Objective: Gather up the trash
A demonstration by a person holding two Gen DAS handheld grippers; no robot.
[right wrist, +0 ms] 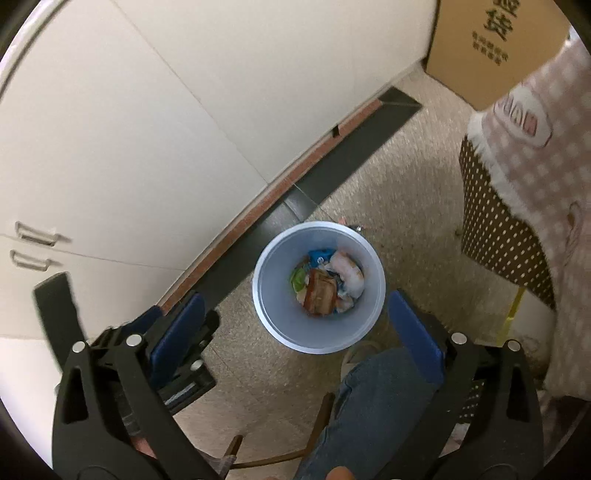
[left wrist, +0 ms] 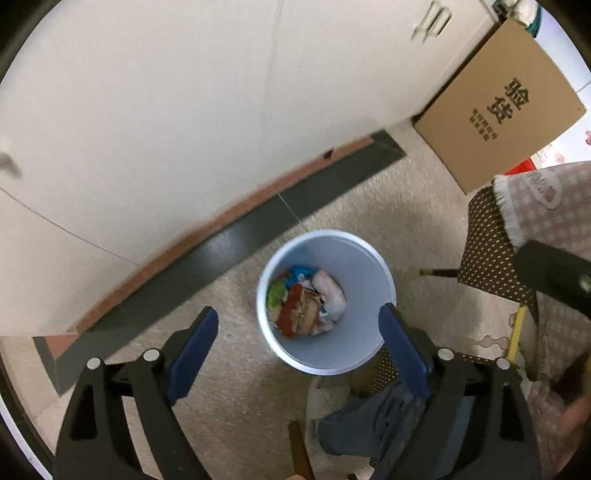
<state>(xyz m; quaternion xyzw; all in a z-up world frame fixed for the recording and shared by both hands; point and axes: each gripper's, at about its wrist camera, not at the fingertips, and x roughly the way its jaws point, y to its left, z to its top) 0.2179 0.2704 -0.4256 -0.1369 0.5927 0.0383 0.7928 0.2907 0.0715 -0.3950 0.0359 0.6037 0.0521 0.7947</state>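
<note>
Trash (left wrist: 308, 306) in pale bin (left wrist: 354, 354): a heap of wrappers, single pieces too small and soft to name. Bin's near rim partly covered by left gripper's (left wrist: 299, 328) right blue pad. Cardboard box (right wrist: 495, 40) cut off by the right view's top edge; small print unreadable. Wall cabinet handles (left wrist: 432, 22) smeared by blur. Denim leg (right wrist: 373, 410) runs off the bottom edge. Checked cloth (left wrist: 554, 206) hides most of the dotted cover beneath.
</note>
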